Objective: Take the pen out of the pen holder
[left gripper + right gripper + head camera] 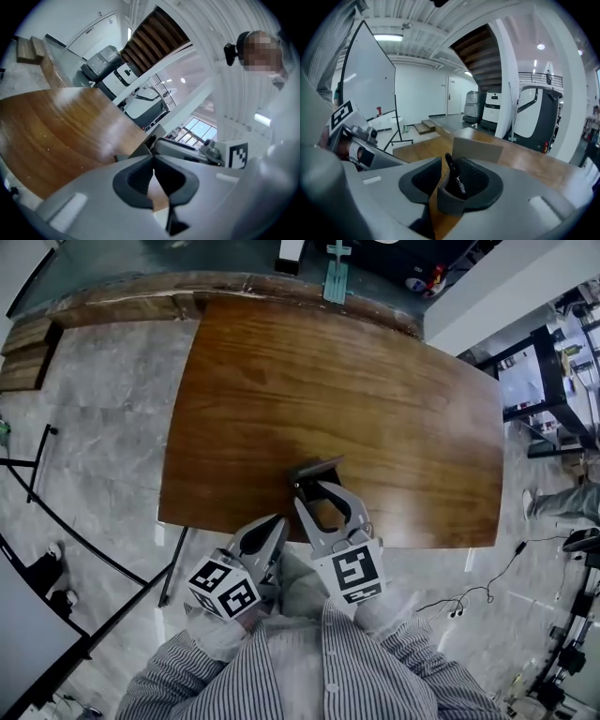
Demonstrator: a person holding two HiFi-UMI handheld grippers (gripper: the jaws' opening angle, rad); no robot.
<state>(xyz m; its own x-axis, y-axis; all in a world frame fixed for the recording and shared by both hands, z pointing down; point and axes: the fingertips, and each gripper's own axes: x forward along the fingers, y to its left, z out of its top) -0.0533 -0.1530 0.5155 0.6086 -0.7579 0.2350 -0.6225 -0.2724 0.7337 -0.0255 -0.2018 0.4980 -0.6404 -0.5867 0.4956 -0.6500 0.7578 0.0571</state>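
- Two hand-held grippers show in the head view, low over the near edge of the brown wooden desk, above my striped shirt.
- My right hand-held gripper reaches onto the desk with its jaws spread. The small grey pen holder sits at their tips, close to the near edge.
- My left hand-held gripper lies just beside the right one, with its tip at the desk's edge. I cannot make out the pen from up here.
- Looking along the left hand-held gripper's jaws, the dark pads meet at their tips with nothing between them. The desk spreads out to the left, and the right hand-held gripper and its marker cube show on the right.
- Looking along the right hand-held gripper's jaws, they stand wide and the pen holder is between the pads. There is a gap on its left side, and the pads do not squeeze it.
- One black pen stands in the pen holder, leaning left, with its top above the rim.
- Behind the pen holder a grey panel stands on the desk. I cannot tell whether it is part of the pen holder.
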